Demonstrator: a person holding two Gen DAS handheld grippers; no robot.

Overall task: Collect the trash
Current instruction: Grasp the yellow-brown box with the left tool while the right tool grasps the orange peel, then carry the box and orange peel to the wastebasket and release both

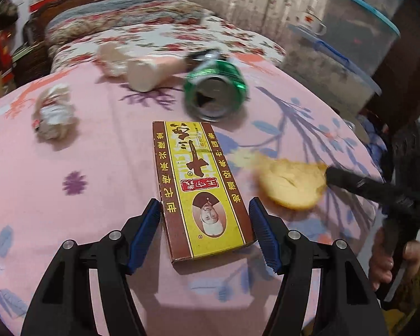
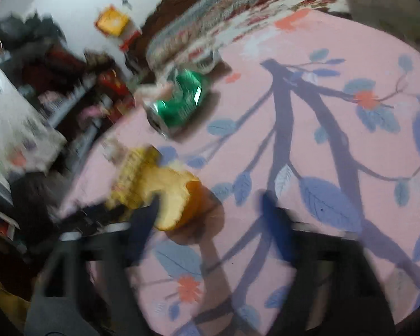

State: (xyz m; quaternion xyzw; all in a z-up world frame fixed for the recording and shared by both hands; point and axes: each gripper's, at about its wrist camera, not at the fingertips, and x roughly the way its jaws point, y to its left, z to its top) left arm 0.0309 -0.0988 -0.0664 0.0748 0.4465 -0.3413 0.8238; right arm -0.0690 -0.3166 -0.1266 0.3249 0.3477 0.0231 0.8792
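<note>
**Box in the jaws, peel by the other tool**

Left gripper closed on the box, pads touching both long sides. Right gripper wide open, holding nothing, very blurry. Peel just beside one right finger, at 3 o'clock from the box. Can at 12 o'clock. Paper wad at 10 o'clock, on the pink cloth.

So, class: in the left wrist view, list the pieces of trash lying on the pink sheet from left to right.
Crumpled paper wad → pale cup lying on its side → green can → orange peel. The yellow-brown box overlaps the middle of this order, so it is left out.
</note>
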